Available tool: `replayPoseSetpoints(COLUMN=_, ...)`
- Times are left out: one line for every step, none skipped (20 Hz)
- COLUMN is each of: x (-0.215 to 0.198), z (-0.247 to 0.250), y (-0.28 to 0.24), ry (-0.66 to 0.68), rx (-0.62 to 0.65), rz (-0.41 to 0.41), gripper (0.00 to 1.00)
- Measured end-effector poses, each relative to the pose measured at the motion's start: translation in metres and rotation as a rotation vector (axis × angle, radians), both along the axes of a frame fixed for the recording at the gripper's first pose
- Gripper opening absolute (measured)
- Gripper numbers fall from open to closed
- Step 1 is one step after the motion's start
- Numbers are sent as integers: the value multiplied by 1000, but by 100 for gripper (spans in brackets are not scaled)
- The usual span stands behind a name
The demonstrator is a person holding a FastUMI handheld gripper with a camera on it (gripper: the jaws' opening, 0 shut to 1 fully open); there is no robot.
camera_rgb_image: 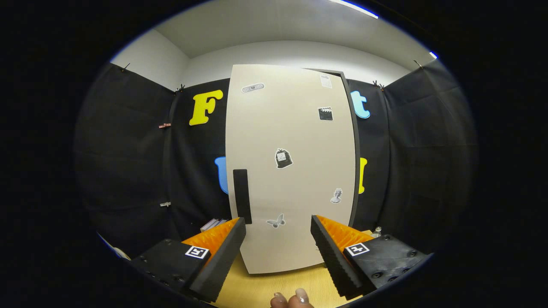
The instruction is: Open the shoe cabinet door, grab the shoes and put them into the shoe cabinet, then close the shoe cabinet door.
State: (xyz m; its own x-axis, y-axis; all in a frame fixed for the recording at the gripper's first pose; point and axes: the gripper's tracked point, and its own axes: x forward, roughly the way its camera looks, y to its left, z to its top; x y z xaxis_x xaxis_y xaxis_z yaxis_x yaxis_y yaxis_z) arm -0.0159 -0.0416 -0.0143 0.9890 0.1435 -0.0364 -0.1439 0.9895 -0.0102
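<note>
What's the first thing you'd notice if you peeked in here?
A tall pale cabinet door dotted with small stickers, like a butterfly, stands just beyond the open gripper. A dark handle strip runs down its edge, just above one of the fingers.

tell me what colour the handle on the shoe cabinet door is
Black: the handle is a dark vertical strip on the cream cabinet door, best seen in the gripper view.

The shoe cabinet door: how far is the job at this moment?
Nothing looks done yet: the shoe cabinet door stands shut. In hand: the gripper is open and empty, its fingers just before the door, near the dark handle. Left: opening, putting shoes in, closing.
</note>
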Motion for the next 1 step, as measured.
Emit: replayPoseSetpoints(x=0, z=1, y=-1, ry=-3, rx=-1, rz=2, gripper=99)
